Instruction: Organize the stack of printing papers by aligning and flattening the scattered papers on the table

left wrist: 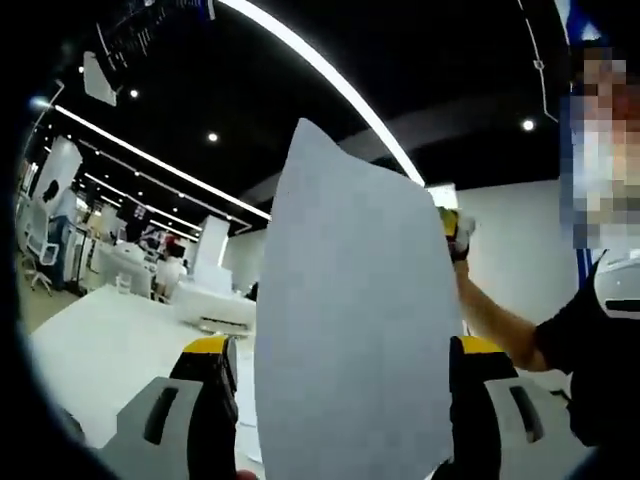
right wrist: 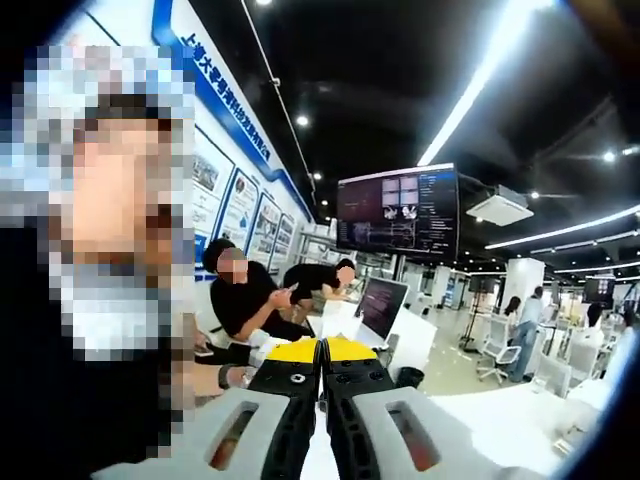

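Left gripper (left wrist: 340, 400): yellow-tipped jaws spread wide apart, rising on either side of a sheet of paper (left wrist: 350, 320); cannot tell whether touching it. Paper: white, held upright and slightly tilted, pointed upper corner toward the ceiling, blocking the middle of the left gripper view and most of what lies behind. Beyond its right edge: a person's bare forearm (left wrist: 495, 320) reaching up, dark sleeve at the shoulder, and another yellow-tipped gripper (left wrist: 453, 232) at the sheet's upper right edge, grip not clear. To the left: white table (left wrist: 110, 350), white boxes (left wrist: 215, 305) on it, office chairs (left wrist: 40, 250) far off, long ceiling light strips (left wrist: 330, 75). Right gripper (right wrist: 321, 352): jaws pressed together, yellow tips meeting, nothing visible between them. Around it in the right gripper view: two seated persons in black (right wrist: 255, 300) bent over a desk, a large dark wall screen (right wrist: 398, 212) overhead, a smaller monitor (right wrist: 382, 305) below it, blue-bordered wall posters (right wrist: 235, 205), a standing person (right wrist: 525, 325) far right, white tabletop (right wrist: 500, 415) beneath.
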A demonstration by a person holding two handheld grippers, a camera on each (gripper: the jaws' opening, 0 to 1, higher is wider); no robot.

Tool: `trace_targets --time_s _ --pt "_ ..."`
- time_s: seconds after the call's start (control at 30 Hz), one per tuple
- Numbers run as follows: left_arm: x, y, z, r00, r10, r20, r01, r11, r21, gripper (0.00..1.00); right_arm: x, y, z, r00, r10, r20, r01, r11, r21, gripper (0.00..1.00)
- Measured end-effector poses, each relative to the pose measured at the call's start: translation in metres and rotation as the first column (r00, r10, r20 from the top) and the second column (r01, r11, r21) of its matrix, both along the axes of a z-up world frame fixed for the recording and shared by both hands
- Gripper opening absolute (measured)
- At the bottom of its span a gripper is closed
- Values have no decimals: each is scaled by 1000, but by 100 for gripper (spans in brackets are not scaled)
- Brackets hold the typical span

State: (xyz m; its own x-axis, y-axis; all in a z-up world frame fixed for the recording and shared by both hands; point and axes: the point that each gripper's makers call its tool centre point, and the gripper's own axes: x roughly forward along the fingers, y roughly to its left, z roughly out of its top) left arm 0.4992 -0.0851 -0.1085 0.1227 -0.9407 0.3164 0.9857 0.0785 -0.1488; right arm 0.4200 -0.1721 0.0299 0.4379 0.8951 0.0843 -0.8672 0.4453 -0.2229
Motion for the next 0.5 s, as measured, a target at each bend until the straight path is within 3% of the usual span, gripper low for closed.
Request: trace_targets --time_s 0.2,0.5 --pt "-2 -3 0 1000 0 31 0 1000 6 80 9 -8 -3 999 -34 -1 34 999 21 0" --pt "-5 -6 1 998 -16 55 16 1000 10 66 22 -13 -8 991 -125 43 126 992 -22 0"
